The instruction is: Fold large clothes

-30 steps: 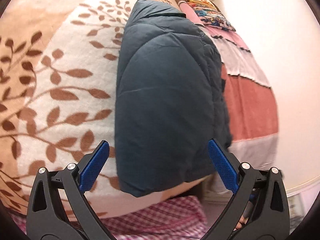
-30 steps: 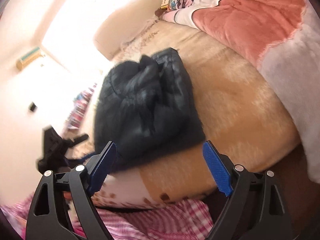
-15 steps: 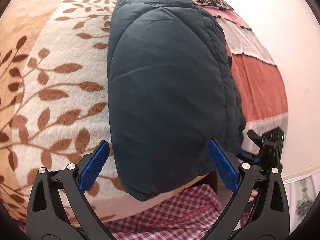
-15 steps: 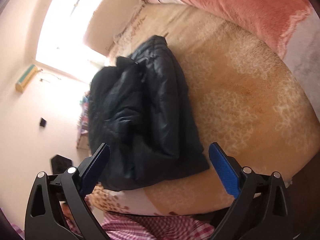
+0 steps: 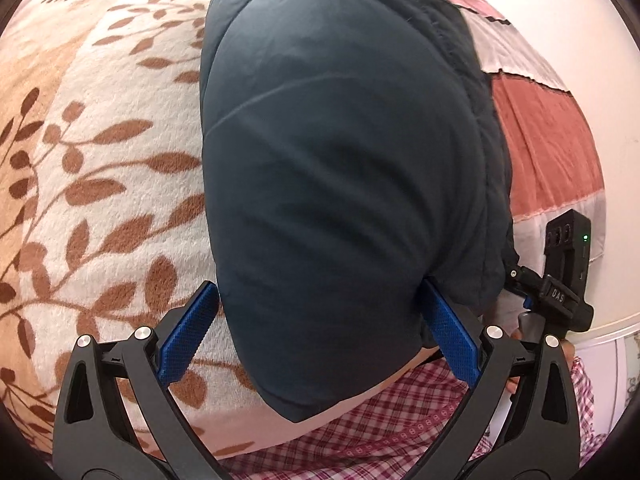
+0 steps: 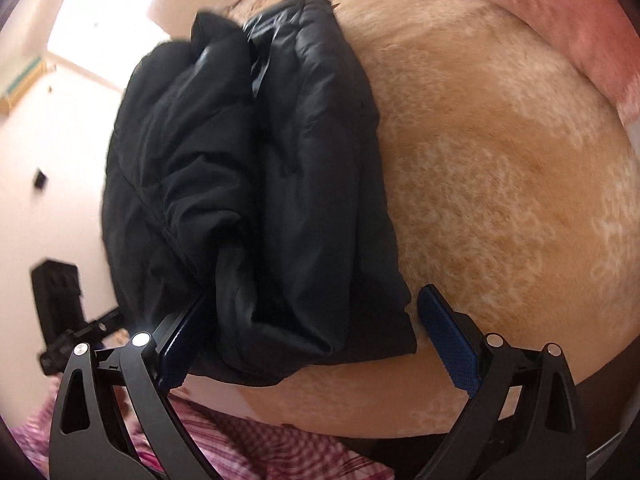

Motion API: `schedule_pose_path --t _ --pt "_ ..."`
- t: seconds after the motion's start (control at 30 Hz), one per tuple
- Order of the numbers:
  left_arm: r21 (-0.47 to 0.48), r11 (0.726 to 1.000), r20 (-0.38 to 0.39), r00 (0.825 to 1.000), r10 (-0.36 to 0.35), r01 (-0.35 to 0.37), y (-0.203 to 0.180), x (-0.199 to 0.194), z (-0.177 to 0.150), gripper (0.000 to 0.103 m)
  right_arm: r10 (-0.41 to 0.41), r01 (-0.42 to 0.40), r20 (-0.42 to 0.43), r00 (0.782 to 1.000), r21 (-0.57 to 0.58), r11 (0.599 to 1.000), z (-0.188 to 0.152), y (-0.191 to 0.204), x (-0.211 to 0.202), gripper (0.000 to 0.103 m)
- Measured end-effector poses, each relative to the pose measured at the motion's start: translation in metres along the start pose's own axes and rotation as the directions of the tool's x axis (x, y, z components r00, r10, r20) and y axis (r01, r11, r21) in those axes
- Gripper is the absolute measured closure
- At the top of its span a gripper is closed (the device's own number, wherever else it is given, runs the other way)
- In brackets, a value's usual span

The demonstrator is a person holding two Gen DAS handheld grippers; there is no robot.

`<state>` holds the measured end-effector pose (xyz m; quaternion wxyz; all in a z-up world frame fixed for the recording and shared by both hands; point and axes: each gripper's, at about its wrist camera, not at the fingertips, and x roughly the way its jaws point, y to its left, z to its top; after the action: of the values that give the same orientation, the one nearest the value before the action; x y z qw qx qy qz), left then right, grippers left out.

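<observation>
While the dark navy quilted puffer jacket [image 5: 340, 168] lies folded into a thick bundle on the cream fleece blanket with brown leaf print [image 5: 100, 200], its near hem sits between the fingers of both grippers. Left gripper [image 5: 320, 332]: blue-padded fingers spread wide, the jacket's near corner filling the gap; the left pad [image 5: 188, 336] is just beside the fabric edge, the right pad [image 5: 452, 340] is against or partly under the fabric, contact not certain. Right gripper [image 6: 316, 336]: fingers spread as wide as they go, having opened a little further within the last second; the crumpled near edge of the jacket [image 6: 256, 184] lies between them, with the left pad partly hidden under a fold and the right pad [image 6: 448, 344] clear of the cloth, over tan mottled blanket [image 6: 500, 200]. Beyond the right fingers, a pink-and-white striped fleece cover [image 5: 548, 152]. Below the fingers, pink checked cloth [image 5: 392, 412] on the person.
</observation>
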<state>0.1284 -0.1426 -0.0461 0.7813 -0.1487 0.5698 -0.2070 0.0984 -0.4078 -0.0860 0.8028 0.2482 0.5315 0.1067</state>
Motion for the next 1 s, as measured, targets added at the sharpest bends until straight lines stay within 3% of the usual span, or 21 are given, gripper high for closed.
schedule_pose_path --t 0.23,0.4,0.67,0.77,1.0 --pt "0.059 0.998 0.036 0.999 0.031 -0.033 -0.013 -0.006 -0.007 0.018 -0.043 0.043 -0.001 0.999 -0.038 0.998 -0.001 0.013 0.001 0.011" --pt "0.095 0.993 0.076 0.995 0.068 -0.076 -0.022 -0.012 -0.011 0.028 -0.004 0.004 -0.001 1.0 -0.051 0.999 -0.004 0.02 -0.002 0.038" --pt "0.165 0.972 0.125 0.981 0.149 -0.169 -0.039 -0.012 -0.013 0.031 -0.098 0.107 0.062 0.993 -0.143 0.984 -0.015 0.057 -0.004 0.05" --pt "0.191 0.96 0.144 0.973 0.181 -0.206 -0.046 -0.01 -0.014 0.031 -0.117 0.129 0.08 0.99 -0.154 0.98 -0.02 0.067 -0.003 0.052" --pt "0.275 0.899 0.204 0.934 0.293 -0.341 -0.067 -0.004 -0.018 0.031 -0.183 0.206 0.129 0.975 -0.203 0.957 -0.038 0.106 0.007 0.055"
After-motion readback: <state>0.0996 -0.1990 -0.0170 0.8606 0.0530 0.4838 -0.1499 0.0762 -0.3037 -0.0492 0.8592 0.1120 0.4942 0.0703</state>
